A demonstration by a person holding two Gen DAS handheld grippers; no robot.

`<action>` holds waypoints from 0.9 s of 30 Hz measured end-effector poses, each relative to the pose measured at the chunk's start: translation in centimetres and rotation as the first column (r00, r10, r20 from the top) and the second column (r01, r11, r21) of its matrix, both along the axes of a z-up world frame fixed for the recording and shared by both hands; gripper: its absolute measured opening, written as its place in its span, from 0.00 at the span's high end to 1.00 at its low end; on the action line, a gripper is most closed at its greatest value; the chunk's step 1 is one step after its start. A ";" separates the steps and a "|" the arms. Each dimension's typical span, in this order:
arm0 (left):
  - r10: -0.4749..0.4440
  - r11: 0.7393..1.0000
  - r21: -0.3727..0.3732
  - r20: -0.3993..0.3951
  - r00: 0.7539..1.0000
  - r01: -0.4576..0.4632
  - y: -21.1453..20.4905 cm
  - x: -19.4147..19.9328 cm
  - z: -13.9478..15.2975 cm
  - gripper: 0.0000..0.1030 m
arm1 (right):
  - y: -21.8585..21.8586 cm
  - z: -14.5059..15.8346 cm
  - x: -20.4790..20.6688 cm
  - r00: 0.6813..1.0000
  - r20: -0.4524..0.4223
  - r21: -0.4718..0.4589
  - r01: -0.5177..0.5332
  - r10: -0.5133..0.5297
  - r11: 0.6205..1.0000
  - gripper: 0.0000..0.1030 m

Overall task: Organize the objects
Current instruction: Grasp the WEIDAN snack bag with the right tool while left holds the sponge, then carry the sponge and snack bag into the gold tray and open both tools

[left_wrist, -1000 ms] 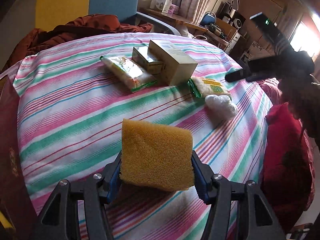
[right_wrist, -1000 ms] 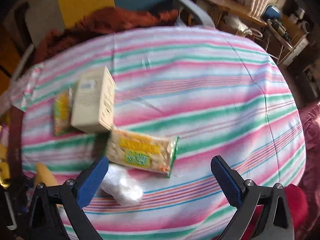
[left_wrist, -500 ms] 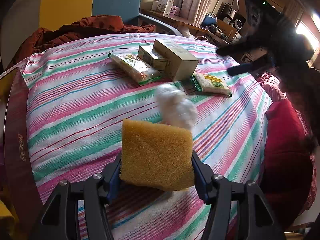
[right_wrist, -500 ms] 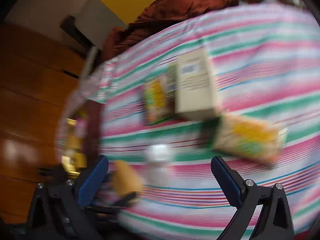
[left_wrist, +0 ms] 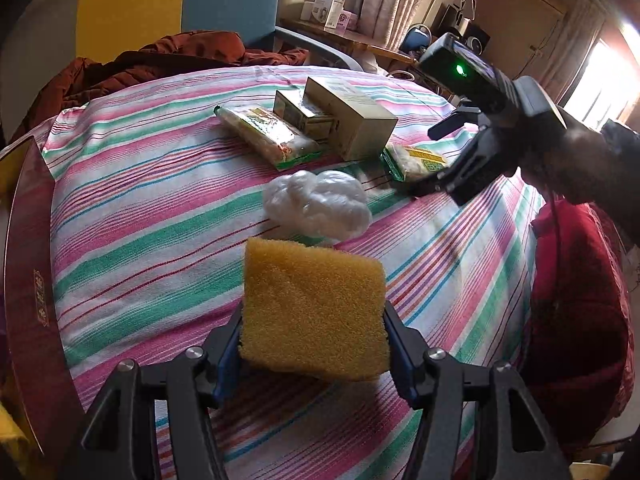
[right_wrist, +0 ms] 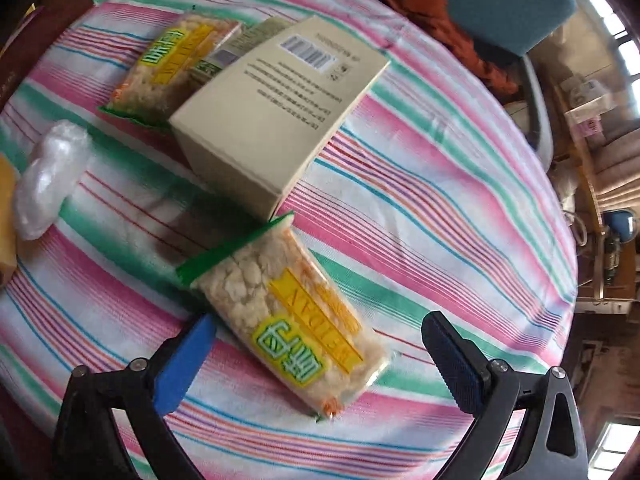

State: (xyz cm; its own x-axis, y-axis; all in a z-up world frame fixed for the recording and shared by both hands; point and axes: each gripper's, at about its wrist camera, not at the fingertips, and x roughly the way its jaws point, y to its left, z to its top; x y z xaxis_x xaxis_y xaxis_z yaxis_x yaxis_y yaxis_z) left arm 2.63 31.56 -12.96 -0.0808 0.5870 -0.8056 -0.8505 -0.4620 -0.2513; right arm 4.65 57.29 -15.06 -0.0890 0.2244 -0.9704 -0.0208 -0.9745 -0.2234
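left gripper [left_wrist: 314, 344] clamps yellow sponge [left_wrist: 314, 308] | white bag [left_wrist: 318, 202] beyond

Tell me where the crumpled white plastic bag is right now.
In the left wrist view the crumpled white plastic bag lies mid-table on the striped cloth, just beyond the held yellow sponge.

Striped-cloth table [left_wrist: 132, 216] with two snack packets [right_wrist: 288, 312], boxes [right_wrist: 276, 112], white plastic wad [left_wrist: 318, 204].

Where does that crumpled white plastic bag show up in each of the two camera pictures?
Left wrist view: the white plastic bag lies mid-picture on the striped cloth, just beyond the yellow sponge.
Right wrist view: the same bag sits at the far left edge, beside a sliver of the sponge.
Shared landmark: the large beige box, in both views.
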 end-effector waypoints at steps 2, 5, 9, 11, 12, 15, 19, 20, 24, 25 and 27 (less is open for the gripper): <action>-0.002 1.000 -0.001 -0.004 1.000 0.002 0.0 0.1 0.0 0.40 | 0.8 0.2 -0.2 0.999 0.006 -0.097 0.044 -0.043 0.994 0.20; -0.001 1.000 0.000 -0.014 1.000 0.001 0.1 0.2 -0.1 0.39 | 0.5 0.7 0.4 0.998 -0.014 -0.176 0.063 -0.066 0.982 0.46; -0.003 1.000 0.013 -0.022 1.000 0.004 -0.2 0.5 0.0 0.40 | -0.8 1.3 1.2 0.993 -0.027 -0.186 0.108 -0.115 0.977 0.54; -0.008 1.000 0.016 -0.038 0.999 0.009 -0.3 0.8 0.0 0.40 | -1.5 1.5 1.5 0.990 -0.027 -0.215 0.131 -0.140 0.968 0.54; -0.007 1.000 0.014 -0.044 0.999 0.008 -0.2 0.9 0.0 0.40 | -1.9 1.6 1.7 0.988 -0.027 -0.231 0.140 -0.150 0.963 0.54; 0.008 0.999 0.035 -0.040 0.999 -0.007 -0.7 0.9 0.7 0.41 | -2.8 2.4 2.0 0.981 -0.046 -0.274 0.169 -0.189 0.947 0.54; 0.026 0.997 0.076 -0.053 0.998 -0.022 -1.8 0.9 2.4 0.41 | -3.4 4.4 2.1 0.964 -0.111 -0.334 0.194 -0.243 0.922 0.54; 0.030 0.996 0.085 -0.062 0.998 -0.024 -2.1 1.0 3.0 0.41 | -3.7 4.9 2.1 0.958 -0.133 -0.350 0.194 -0.253 0.917 0.54; 0.059 0.991 0.127 -0.079 0.995 -0.049 -3.9 1.1 5.3 0.41 | -6.0 7.6 1.9 0.927 -0.237 -0.423 0.170 -0.290 0.890 0.54; 0.076 0.989 0.135 -0.082 0.994 -0.065 -4.5 1.0 5.9 0.41 | -6.9 8.3 1.8 0.919 -0.263 -0.444 0.155 -0.294 0.882 0.54; 0.123 0.981 0.162 -0.081 0.989 -0.109 -6.5 0.4 7.2 0.41 | -9.9 9.8 1.8 0.896 -0.323 -0.493 0.114 -0.303 0.863 0.54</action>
